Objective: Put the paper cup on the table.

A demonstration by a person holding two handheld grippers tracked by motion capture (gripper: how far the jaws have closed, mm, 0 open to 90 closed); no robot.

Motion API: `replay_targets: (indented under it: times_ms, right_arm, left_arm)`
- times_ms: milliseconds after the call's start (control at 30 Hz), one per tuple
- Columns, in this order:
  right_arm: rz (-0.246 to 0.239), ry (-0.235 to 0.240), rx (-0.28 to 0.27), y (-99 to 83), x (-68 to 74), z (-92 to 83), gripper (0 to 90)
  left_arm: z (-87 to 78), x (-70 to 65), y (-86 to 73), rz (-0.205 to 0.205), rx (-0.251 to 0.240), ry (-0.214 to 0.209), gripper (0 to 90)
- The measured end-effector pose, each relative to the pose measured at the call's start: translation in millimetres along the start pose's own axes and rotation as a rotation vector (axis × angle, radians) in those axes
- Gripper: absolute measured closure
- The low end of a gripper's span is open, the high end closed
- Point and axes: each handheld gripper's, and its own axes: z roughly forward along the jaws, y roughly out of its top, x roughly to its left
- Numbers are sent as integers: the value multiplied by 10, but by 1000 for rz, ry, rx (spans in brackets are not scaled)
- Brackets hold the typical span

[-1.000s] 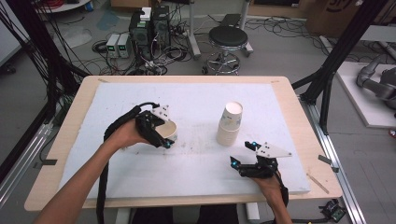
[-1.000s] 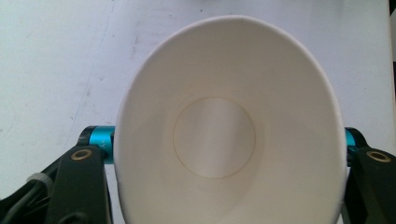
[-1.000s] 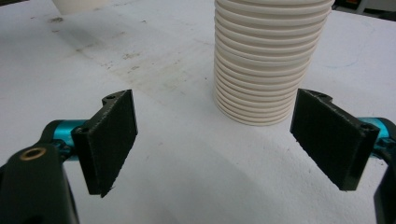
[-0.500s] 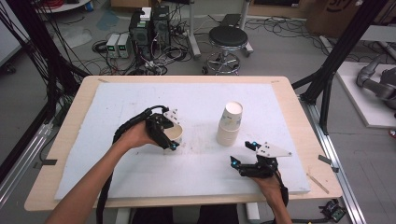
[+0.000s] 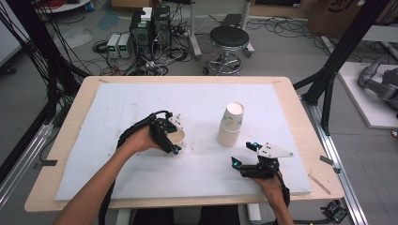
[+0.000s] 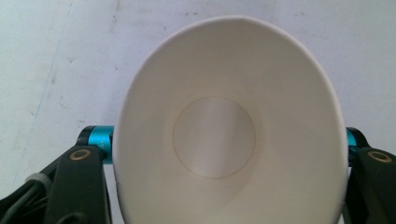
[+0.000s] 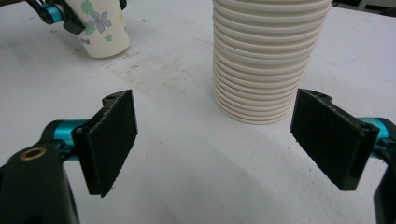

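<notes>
My left gripper [image 5: 168,136] is shut on a single paper cup [image 5: 177,136] left of the mat's middle. In the left gripper view the cup [image 6: 224,135] shows its empty inside, with its rim squeezed into an oval between the jaws. From the right gripper view the cup [image 7: 105,28] has a flower print and leans, its base at or just above the mat. A tall stack of upside-down paper cups [image 5: 230,124] stands right of centre. My right gripper [image 5: 245,155] rests open near the front edge, and the stack [image 7: 266,60] stands just ahead of its gripper [image 7: 215,140].
A white foam mat [image 5: 141,103] covers most of the wooden table [image 5: 70,126]. Bare mat lies between the held cup and the stack. Beyond the far edge stand a stool [image 5: 228,40] and electronics boxes [image 5: 150,28] on the floor.
The left hand has carried the cup to the right and lower toward the mat. The right gripper and the stack have stayed where they were.
</notes>
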Motion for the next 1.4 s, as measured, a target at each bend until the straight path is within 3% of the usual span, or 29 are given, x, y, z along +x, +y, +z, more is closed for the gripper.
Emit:
replay_targets:
  times_ms: [333,533,567,633,867,1133,1400]
  right_arm:
    - [5,3,-1,-1,-4,-1,151]
    - [4,4,-6,-2,-8,-4,151]
    - [5,7,-4,-2,-7,-5,152]
    - [2,6,-7,-3,-12,-4,152]
    - [6,10,-4,-2,-17,-3,152]
    - [3,9,-9,-4,-13,-5,152]
    - [2,7,-10,-6,-9,-9,152]
  left_arm:
    - [45,-4,25,-9,-3,5,302]
    - [87,2,-4,-20,0,19,204]
    - [101,9,-53,-51,-23,18,199]
    - [104,11,-102,-66,-40,21,191]
    - [82,-2,-183,-81,-74,11,153]
    - [-34,-33,-324,-97,-175,18,153]
    - [-155,-97,-601,-141,-244,51,153]
